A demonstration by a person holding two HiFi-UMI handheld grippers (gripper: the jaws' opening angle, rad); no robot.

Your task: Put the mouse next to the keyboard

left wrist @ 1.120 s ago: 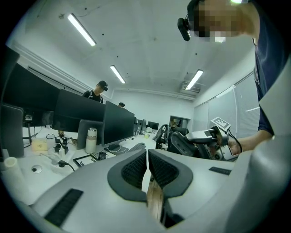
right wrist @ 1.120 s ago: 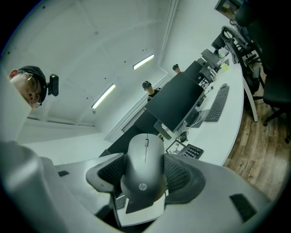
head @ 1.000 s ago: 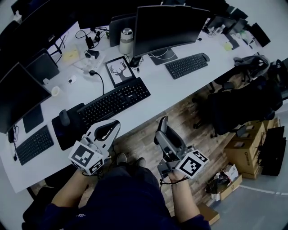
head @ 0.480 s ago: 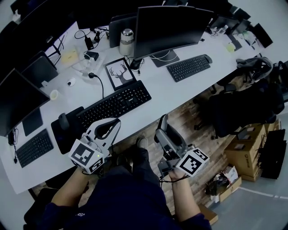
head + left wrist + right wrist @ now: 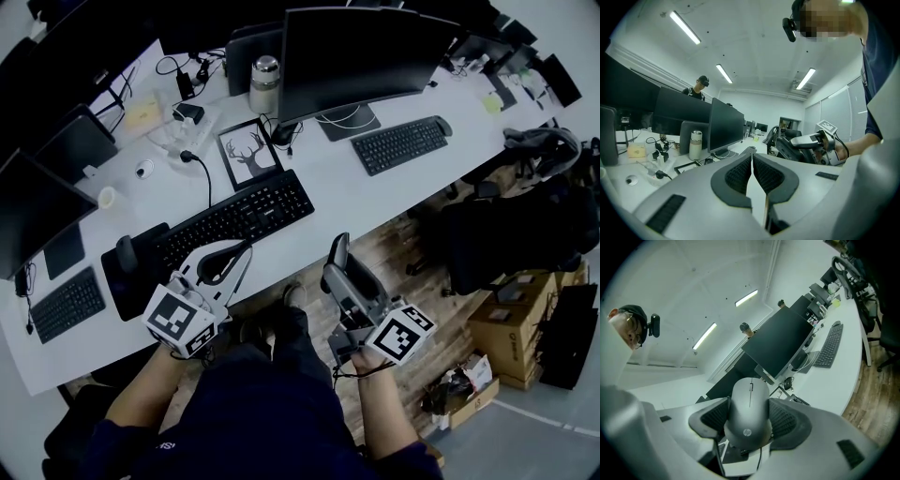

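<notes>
The right gripper (image 5: 337, 265) sat just right of centre in the head view. It reached up the frame from the person's right forearm (image 5: 382, 408) and lay close to level, with its marker cube at the lower end. Its jaws stood wide and clamped a grey HP mouse (image 5: 749, 411) by its two sides. In the right gripper view the mouse filled the gap between the ribbed pads, its scroll wheel pointing away from the camera. Held this way, the mouse hung over the wooden floor (image 5: 309, 300), short of the near edge of the white desk (image 5: 361, 197). It was to the lower right of the black keyboard (image 5: 234, 217) and not touching it.

The left gripper (image 5: 243, 251) reached up from the left forearm (image 5: 142, 401) at lower left, also nearly level. Its tip lay over the desk's near edge, just below the keyboard. The left gripper view showed its jaws pressed together, pad against pad, with nothing between them.

Farther up the desk stood a large dark monitor (image 5: 361, 56). A metal flask (image 5: 264, 82) was to its left, and a framed deer picture (image 5: 248, 150) sat between the flask and the keyboard. A second keyboard (image 5: 401, 143) lay toward the upper right.
</notes>
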